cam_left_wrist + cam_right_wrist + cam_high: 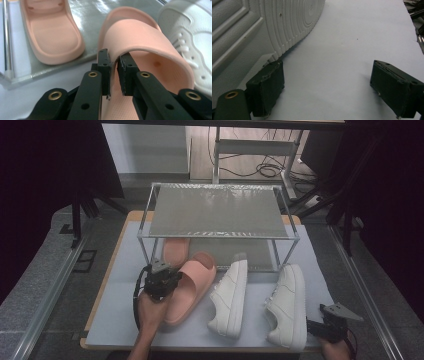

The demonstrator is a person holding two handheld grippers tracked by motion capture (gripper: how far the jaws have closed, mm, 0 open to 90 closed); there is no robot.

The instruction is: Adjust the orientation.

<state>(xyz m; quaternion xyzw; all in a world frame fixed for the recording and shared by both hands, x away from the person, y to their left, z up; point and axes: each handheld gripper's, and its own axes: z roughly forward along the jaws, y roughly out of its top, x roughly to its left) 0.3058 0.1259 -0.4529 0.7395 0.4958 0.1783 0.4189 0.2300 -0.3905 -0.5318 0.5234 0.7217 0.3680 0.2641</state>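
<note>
My left gripper (pixel 167 275) is shut on the strap's edge of a pink slipper (pixel 192 287), left of the table's middle. In the left gripper view the two jaws (pixel 115 65) pinch the strap of this slipper (pixel 140 37), one pad inside and one outside. A second pink slipper (pixel 176 251) (pixel 52 32) lies on the rack's lower shelf. My right gripper (pixel 315 326) (pixel 325 75) stands open at the front right, low over the white sheet, with nothing between its jaws. Its left jaw is close to the ribbed sole of a white sneaker (pixel 262 25).
Two white sneakers (pixel 231 295) (pixel 289 302) lie on the white sheet (pixel 122 310); the nearer one (pixel 190 32) is beside the held slipper. A two-tier metal rack (pixel 220 210) stands at the back, with a corner post (pixel 7 37) left of the shelved slipper.
</note>
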